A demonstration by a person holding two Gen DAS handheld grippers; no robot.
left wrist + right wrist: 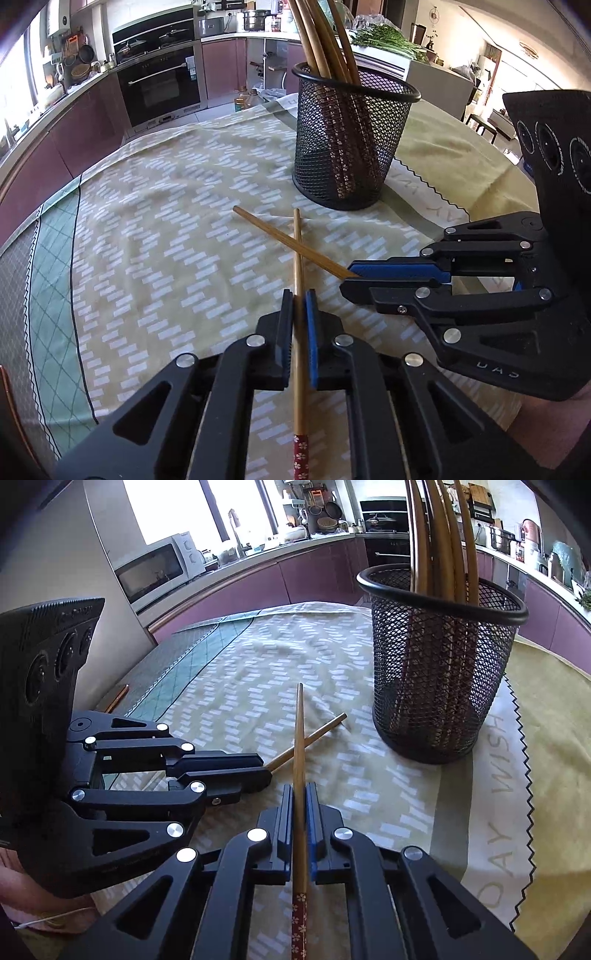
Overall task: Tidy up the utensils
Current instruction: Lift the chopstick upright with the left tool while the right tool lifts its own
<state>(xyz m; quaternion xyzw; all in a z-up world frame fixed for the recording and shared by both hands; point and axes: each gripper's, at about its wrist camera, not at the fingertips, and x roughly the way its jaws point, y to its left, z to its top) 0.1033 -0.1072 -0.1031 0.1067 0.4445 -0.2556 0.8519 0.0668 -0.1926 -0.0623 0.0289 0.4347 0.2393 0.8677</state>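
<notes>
Two chopsticks are picked up and not yet in the mesh cup (354,140), which stands on the tablecloth (155,206) just beyond both grippers. Next, each stick should be lifted, tipped upright and lowered past the rim among those already standing there. The left gripper (298,299) is clamped on one chopstick (297,251); the right gripper (300,794) is clamped on the other chopstick (299,734), and their tips cross.
</notes>
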